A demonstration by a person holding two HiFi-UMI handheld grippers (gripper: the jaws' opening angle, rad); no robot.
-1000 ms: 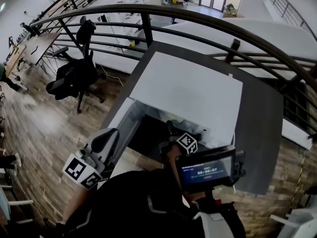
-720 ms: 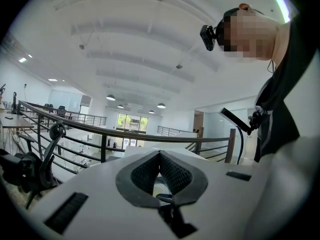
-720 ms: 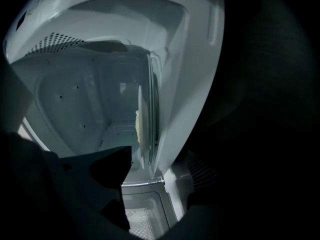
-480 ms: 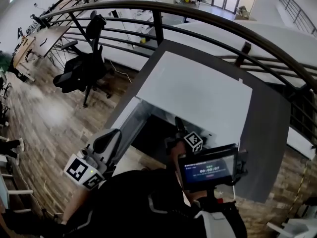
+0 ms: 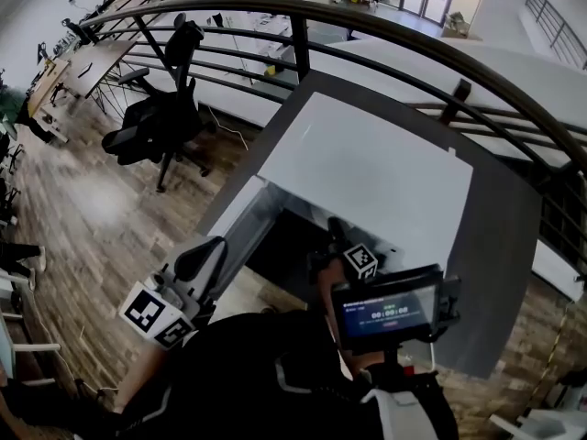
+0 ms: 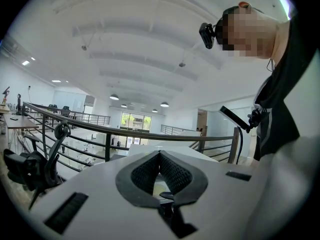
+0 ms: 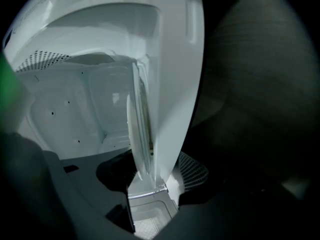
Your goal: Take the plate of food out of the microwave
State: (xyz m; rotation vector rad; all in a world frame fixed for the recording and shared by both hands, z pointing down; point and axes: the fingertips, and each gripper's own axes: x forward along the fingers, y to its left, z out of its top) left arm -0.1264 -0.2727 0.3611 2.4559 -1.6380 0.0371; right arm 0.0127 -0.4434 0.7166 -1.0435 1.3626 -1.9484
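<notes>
Right claw (image 7: 150, 176) reaches into the open microwave (image 5: 367, 168). Its jaws have just been closing and pinch the rim of the white plate (image 7: 141, 134), which shows edge-on between them, inside the cavity. The perforated cavity wall (image 7: 60, 109) lies beyond the claw tips. Left claw (image 6: 159, 156) is pressed together with nothing between its pads, held outside the microwave, well apart from the right claw. The microwave stands on a grey bench (image 5: 491, 246).
</notes>
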